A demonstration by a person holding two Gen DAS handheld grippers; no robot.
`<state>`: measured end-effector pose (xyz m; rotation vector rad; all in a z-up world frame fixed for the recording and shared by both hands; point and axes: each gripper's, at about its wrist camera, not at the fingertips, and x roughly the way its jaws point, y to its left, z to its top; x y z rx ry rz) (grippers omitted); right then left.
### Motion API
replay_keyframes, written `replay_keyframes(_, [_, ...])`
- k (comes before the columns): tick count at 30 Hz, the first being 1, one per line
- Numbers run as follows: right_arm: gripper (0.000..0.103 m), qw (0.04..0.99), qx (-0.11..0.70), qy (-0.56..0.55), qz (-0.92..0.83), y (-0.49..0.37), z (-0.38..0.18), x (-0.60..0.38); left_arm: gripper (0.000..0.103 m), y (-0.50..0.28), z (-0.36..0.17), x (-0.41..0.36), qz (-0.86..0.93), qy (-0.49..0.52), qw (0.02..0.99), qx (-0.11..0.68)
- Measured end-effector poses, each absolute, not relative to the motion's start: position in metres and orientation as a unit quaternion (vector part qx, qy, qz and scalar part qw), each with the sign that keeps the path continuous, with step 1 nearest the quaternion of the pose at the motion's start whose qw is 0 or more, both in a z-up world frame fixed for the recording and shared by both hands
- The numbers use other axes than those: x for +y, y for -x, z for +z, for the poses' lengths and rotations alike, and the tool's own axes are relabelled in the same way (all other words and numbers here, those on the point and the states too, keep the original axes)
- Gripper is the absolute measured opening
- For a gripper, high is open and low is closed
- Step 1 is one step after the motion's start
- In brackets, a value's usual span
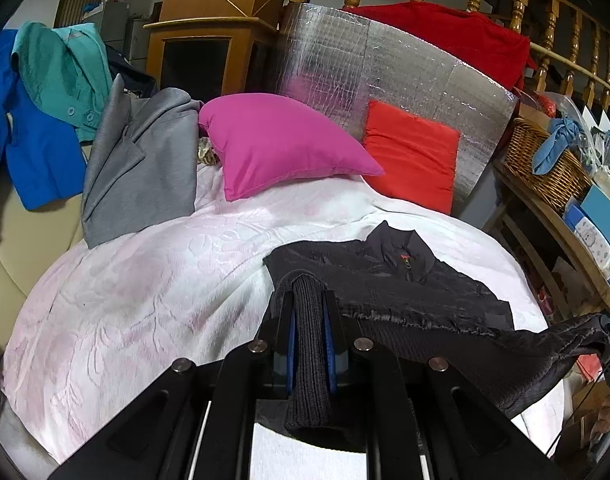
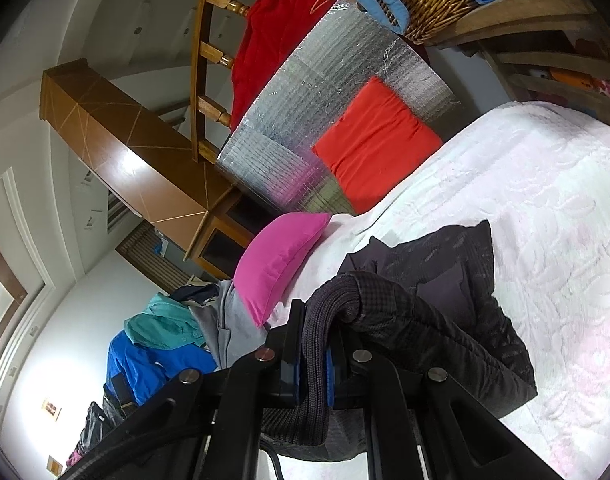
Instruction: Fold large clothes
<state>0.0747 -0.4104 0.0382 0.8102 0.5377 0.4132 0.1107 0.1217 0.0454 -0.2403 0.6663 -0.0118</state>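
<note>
- Clamping a ribbed knit edge of the dark grey quilted zip-neck jacket [image 1: 389, 280], the left gripper [image 1: 310, 320] has its blue-padded jaws drawn narrow on the fabric.
- Right gripper [image 2: 315, 344]: jaws likewise pinched tight on a ribbed knit edge of the same jacket; its view is rolled well onto its side.
- Between the two grips the near edge hangs raised and slack; in the left view it trails off to the right, toward the other hand.
- Jacket body lies flat ahead of the left gripper on the pale pink embossed bedspread [image 1: 137, 300], collar and zip at the far end, so its long axis runs away from both grippers.
- Judgement: a fold would carry the held end forward over the body toward the collar; both hands seem about equally near.
- Beyond the collar: magenta square pillow [image 1: 281, 144], orange-red flat cushion [image 1: 413, 160], with a grey wool coat [image 1: 145, 168] to the left.
</note>
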Motion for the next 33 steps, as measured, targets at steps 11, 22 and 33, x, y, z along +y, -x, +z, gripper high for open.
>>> replay_keyframes(11, [0.009, 0.872, 0.259, -0.371, 0.186, -0.126, 0.04, -0.403, 0.013, -0.16, 0.041, 0.117, 0.01, 0.102, 0.937, 0.334])
replay_keyframes(22, [0.008, 0.879, 0.276, -0.353, 0.166, -0.191, 0.03, -0.396, 0.012, -0.214, 0.024, 0.115, 0.029, 0.088, 0.929, 0.358])
replay_keyframes(33, [0.008, 0.879, 0.303, -0.341, 0.141, -0.229, 0.008, -0.396, 0.012, -0.249, 0.002, 0.11, 0.031, 0.073, 0.92, 0.384])
